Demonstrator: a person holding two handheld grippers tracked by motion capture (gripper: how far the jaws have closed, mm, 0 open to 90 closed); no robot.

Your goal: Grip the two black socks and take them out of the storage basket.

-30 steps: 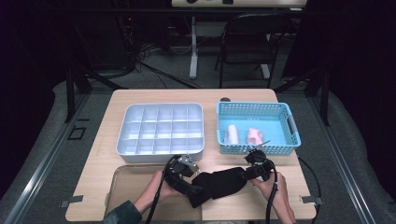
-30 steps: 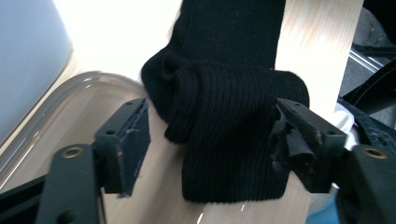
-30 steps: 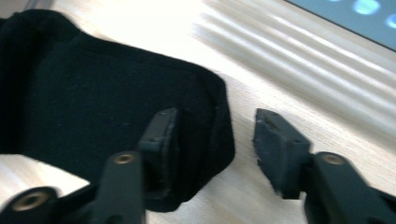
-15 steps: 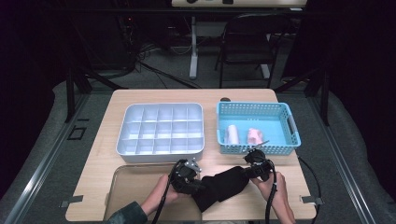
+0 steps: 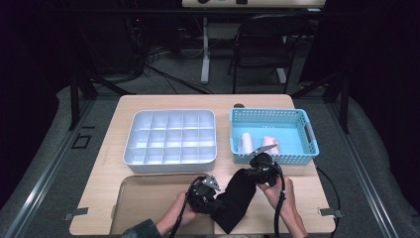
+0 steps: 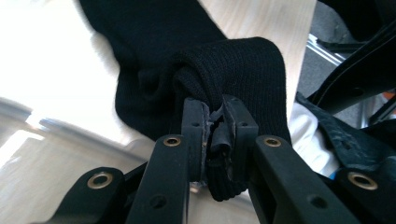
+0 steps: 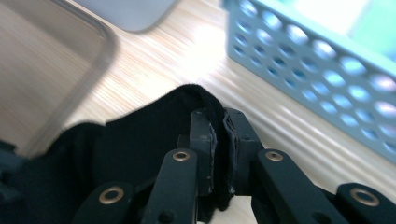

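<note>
At the near edge of the wooden table (image 5: 124, 106), a black sock (image 5: 236, 198) stretches between two hand-held grippers. It is a ribbed knit, soft and matte, lying flat on the tabletop at a slant just in front of the blue perforated basket (image 5: 307, 134) and partly over the rim of a clear tray (image 5: 143, 201). The left gripper (image 5: 210, 201) has just clamped its jaws on one end, where the fabric bunches into a thick fold between the pads (the ribbing stands out plainly in the left gripper view). The right gripper (image 5: 258, 171) has just closed on the opposite end, pinching a thin edge of cloth. Behind the sock sits a white compartment organiser (image 5: 171, 136); two pink rolls (image 5: 257, 144) lie inside the basket.
</note>
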